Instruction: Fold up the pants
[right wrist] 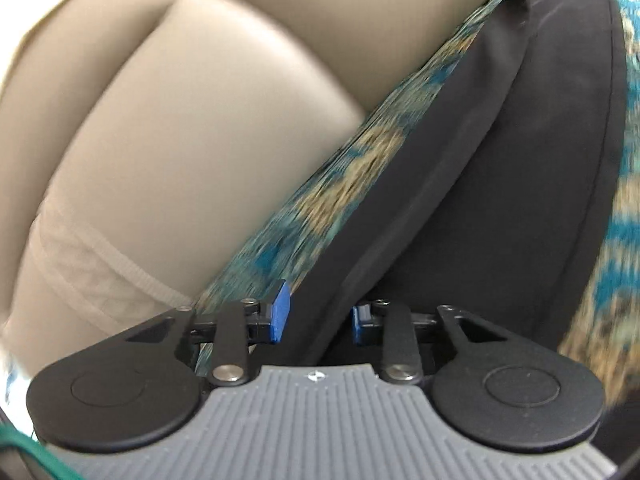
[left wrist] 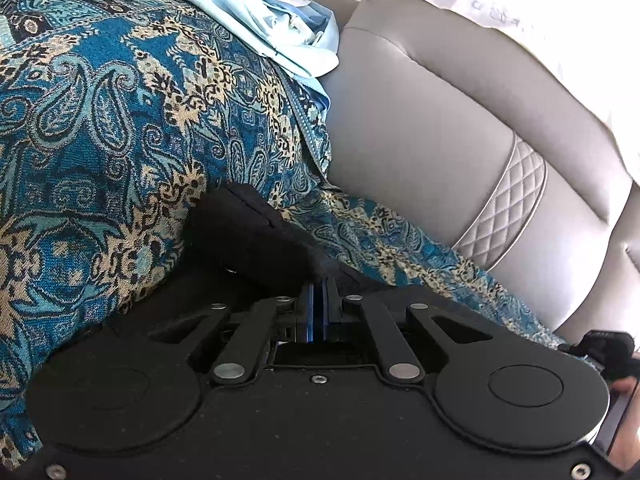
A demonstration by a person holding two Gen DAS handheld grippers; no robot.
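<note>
The black pants [left wrist: 256, 236] lie on a blue and tan paisley cover [left wrist: 120, 120] spread over a sofa. My left gripper [left wrist: 319, 304] is shut on an edge of the pants, its blue pads pressed together. In the right wrist view the pants [right wrist: 520, 160] run as a long folded black strip up to the top right. My right gripper [right wrist: 318, 314] is open, its blue pads [right wrist: 280, 312] standing on either side of the pants' folded edge. The right view is blurred by motion.
The beige leather sofa back [left wrist: 420, 140] rises behind the cover, with a quilted band [left wrist: 504, 212]. A pale blue and white cloth bundle [left wrist: 280, 24] lies at the top of the cover. The sofa back [right wrist: 180, 120] fills the left of the right wrist view.
</note>
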